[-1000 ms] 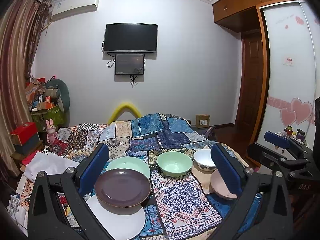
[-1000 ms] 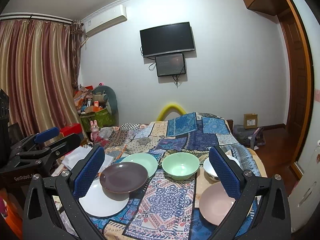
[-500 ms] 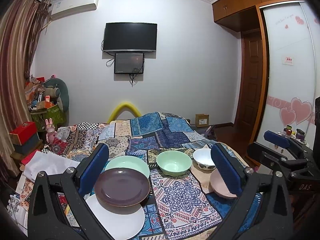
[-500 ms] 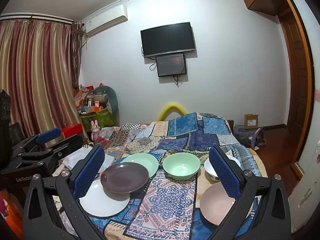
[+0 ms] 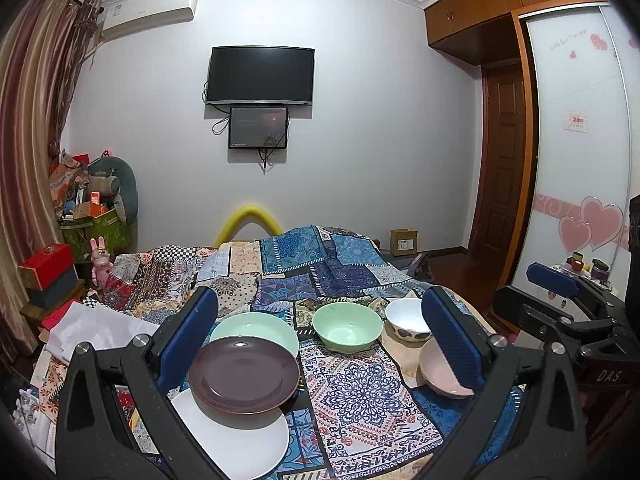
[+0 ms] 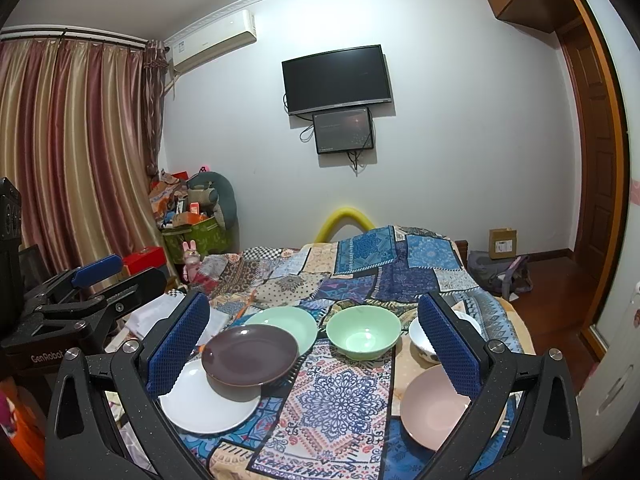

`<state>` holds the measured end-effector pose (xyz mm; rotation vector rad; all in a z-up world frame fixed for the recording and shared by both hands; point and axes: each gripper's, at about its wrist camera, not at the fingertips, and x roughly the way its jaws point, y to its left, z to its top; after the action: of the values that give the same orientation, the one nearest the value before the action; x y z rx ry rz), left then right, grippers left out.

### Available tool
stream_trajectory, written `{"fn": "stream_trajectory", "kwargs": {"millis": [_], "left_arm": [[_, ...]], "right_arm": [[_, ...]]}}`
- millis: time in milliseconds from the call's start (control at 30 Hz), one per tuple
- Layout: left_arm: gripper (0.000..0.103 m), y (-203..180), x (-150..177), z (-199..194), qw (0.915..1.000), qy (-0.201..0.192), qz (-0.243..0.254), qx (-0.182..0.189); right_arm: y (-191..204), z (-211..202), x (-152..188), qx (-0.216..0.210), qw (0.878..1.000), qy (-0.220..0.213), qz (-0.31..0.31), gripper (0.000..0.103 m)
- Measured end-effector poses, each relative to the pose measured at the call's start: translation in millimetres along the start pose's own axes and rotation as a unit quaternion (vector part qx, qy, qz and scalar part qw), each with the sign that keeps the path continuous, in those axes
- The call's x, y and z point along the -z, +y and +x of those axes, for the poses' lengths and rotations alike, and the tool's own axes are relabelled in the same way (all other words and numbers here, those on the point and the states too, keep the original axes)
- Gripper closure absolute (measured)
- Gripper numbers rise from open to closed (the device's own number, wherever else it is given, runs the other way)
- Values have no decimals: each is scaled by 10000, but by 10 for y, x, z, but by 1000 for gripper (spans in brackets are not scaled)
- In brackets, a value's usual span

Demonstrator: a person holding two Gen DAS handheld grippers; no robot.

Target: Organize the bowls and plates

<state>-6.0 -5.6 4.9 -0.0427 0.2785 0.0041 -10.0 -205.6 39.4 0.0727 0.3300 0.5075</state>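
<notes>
A dark brown plate (image 5: pixel 244 376) is seen on the patchwork cloth (image 5: pixel 352 392), overlapping a white plate (image 5: pixel 240 440) in front of it and a pale green plate (image 5: pixel 256 328) behind it. To the right, a green bowl (image 5: pixel 346 327) stands apart, with a white patterned bowl (image 5: pixel 406 320) beyond it and a pink bowl (image 6: pixel 434 408) nearer the table edge (partly hidden by a finger pad in the left wrist view). The left gripper (image 5: pixel 320 344) is held above the dishes with its jaws spread wide and nothing between them. The right gripper (image 6: pixel 312 344) is likewise spread and empty. A television (image 5: pixel 259 75) is mounted on the far wall.
</notes>
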Motion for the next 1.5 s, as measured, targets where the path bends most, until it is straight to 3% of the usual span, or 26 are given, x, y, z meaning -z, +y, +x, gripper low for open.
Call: {"fn": "stream_trajectory", "kwargs": {"millis": [533, 933, 1267, 1500], "left_arm": [[0, 16, 8, 29, 10000, 13, -31, 53], [0, 121, 75, 212, 9998, 181, -26, -24], [0, 543, 221, 591, 9958, 903, -140, -5], [2, 1014, 276, 922, 9878, 1521, -313, 89]], "right_arm": [[53, 11, 13, 5, 10000, 19, -16, 0], [80, 263, 34, -80, 9995, 292, 43, 0], [89, 706, 163, -222, 9968, 768, 57, 0], [121, 1053, 244, -254, 9934, 1115, -35, 0]]}}
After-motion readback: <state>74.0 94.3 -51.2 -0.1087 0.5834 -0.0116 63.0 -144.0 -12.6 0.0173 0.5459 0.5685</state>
